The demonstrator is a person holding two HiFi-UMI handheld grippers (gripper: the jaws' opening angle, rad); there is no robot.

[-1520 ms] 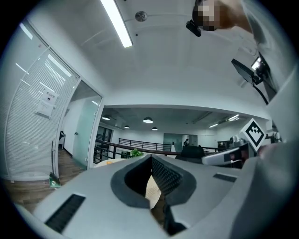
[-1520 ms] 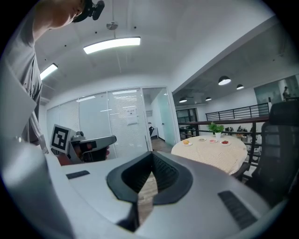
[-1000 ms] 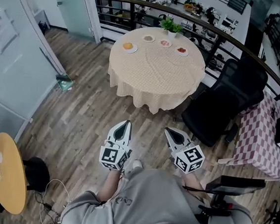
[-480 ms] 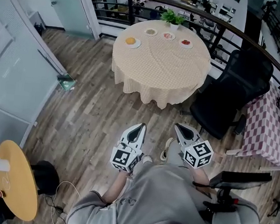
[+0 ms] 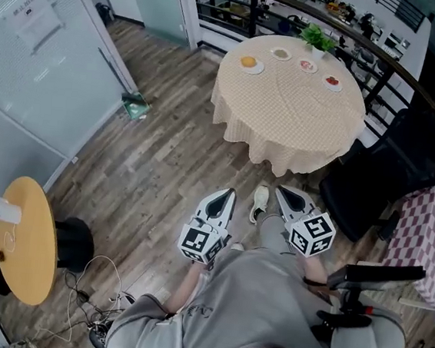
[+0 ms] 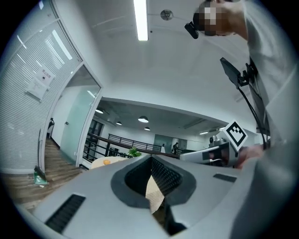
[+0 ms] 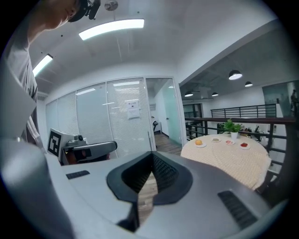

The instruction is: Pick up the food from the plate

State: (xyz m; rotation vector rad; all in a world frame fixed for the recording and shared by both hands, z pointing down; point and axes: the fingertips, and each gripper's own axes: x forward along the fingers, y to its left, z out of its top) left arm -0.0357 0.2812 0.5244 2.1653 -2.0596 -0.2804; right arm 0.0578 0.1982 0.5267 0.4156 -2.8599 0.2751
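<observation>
"Food (image 5: 249, 61) sits where?"
"On plates (image 5: 256, 68) at the far edge of the round worktop (image 5: 285, 115), twelve o'clock."
"Grippers?"
"Left gripper (image 5: 225, 196), right gripper (image 5: 285, 192): each pressed together, empty, six o'clock, well apart from it."

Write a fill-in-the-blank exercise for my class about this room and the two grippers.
The round table holds ___ small plates of food.
The office chair beside that table is ___ in colour.
The left gripper and right gripper both have their jaws ___, with nothing between them.
Missing words: four; black; shut.
</observation>
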